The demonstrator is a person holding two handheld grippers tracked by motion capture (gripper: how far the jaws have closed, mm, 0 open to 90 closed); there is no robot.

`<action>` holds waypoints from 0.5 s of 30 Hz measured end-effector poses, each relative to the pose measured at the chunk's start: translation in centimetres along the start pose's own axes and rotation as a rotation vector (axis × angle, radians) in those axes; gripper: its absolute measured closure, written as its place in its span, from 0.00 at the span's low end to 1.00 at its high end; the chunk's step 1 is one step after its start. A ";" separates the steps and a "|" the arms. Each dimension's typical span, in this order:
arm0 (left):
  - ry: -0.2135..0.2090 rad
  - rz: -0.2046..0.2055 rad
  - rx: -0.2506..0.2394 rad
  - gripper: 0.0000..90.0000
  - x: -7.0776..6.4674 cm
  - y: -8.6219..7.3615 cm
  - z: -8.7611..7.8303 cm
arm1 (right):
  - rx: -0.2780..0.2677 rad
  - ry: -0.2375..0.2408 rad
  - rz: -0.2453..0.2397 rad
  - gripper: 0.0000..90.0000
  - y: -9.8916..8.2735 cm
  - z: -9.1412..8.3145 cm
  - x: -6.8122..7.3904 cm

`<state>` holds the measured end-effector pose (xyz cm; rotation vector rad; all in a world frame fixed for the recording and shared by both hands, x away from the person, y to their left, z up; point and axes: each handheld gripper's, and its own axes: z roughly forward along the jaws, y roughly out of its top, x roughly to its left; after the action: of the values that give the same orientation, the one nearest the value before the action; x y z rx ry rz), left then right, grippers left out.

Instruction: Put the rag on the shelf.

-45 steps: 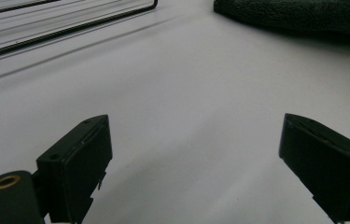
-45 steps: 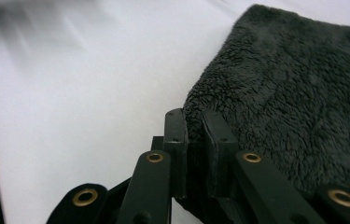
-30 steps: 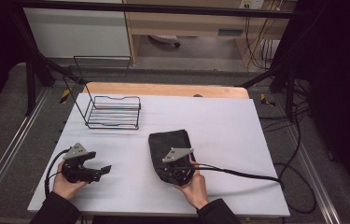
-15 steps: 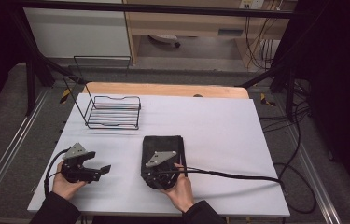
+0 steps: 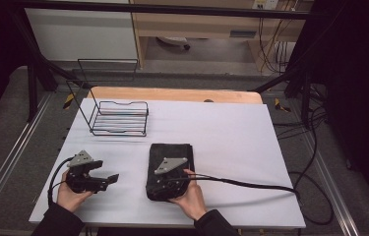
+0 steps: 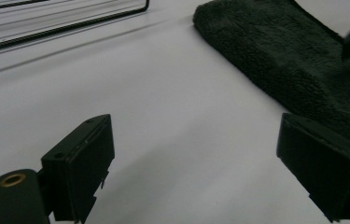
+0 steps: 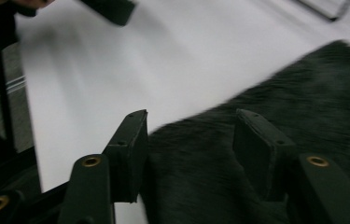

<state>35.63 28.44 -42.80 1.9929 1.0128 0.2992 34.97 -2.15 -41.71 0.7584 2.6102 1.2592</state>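
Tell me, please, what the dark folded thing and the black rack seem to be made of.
Dark cloth: likely fleece or terry, matte, judging by its fuzzy, curly pile in the left gripper view. Rack: thin bent wire, probably black-coated metal, with parallel bars across the bottom and open sides.

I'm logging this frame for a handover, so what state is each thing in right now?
Dark fleece cloth: folded, lying flat on the table, near end under the right tongs.
Wire basket: upright, nothing in it.
Left tongs: open, nothing between the jaws, over bare white table.
Right tongs: jaws have just been opening, apart over the cloth's edge, not gripping it.
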 end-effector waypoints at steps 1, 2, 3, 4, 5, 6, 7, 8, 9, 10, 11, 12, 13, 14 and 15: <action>-0.002 -0.003 0.002 0.13 -0.2 0.1 0.1 | -0.013 -0.019 0.008 0.44 -0.1 -0.6 -0.6; -0.005 -0.005 0.006 0.13 -0.5 0.3 0.2 | -0.027 -0.038 0.023 0.42 -0.2 -1.2 -1.2; -0.010 -0.006 0.011 0.14 -0.8 0.4 0.3 | -0.039 -0.060 0.059 0.37 -0.6 -2.4 -2.4; -0.018 -0.008 0.015 0.15 -1.5 0.9 0.5 | -0.047 -0.072 0.072 0.34 -0.9 -3.0 -3.0; -0.018 -0.008 0.015 0.16 -1.5 0.9 0.5 | -0.047 -0.072 0.072 0.34 -0.9 -3.0 -3.0; -0.025 -0.005 0.013 0.17 -1.9 1.1 0.6 | -0.047 -0.093 0.095 0.32 -1.6 -4.0 -3.9; -0.035 -0.002 0.013 0.19 -2.4 1.4 0.7 | -0.046 -0.104 0.105 0.31 -2.0 -4.5 -4.3; -0.040 0.001 0.015 0.21 -2.8 1.6 0.9 | -0.046 -0.115 0.116 0.30 -2.6 -4.8 -4.6; -0.046 0.001 0.019 0.21 -3.3 1.8 1.1 | -0.046 -0.115 0.116 0.30 -2.6 -4.8 -4.6; -0.061 -0.001 0.018 0.23 -3.8 2.0 1.3 | -0.043 -0.119 0.129 0.30 -3.1 -5.1 -4.9; -0.072 -0.004 0.022 0.25 -4.3 2.1 1.6 | -0.035 -0.123 0.138 0.30 -3.7 -5.3 -5.1; -0.075 -0.001 0.036 0.27 -4.8 2.3 2.0 | -0.029 -0.127 0.146 0.30 -4.3 -5.5 -5.3; -0.070 0.002 0.051 0.29 -5.3 2.4 2.4 | -0.023 -0.130 0.158 0.30 -4.9 -5.6 -5.4; -0.067 0.002 0.066 0.34 -5.8 2.5 2.8 | -0.022 -0.130 0.173 0.30 -5.9 -5.8 -5.5; -0.067 -0.001 0.079 0.36 -6.2 2.6 3.3 | -0.017 -0.131 0.184 0.30 -6.3 -5.8 -5.6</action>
<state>34.83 21.03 -41.77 2.0593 0.9967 0.1941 35.49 -12.20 -43.31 1.0614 2.4699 1.2293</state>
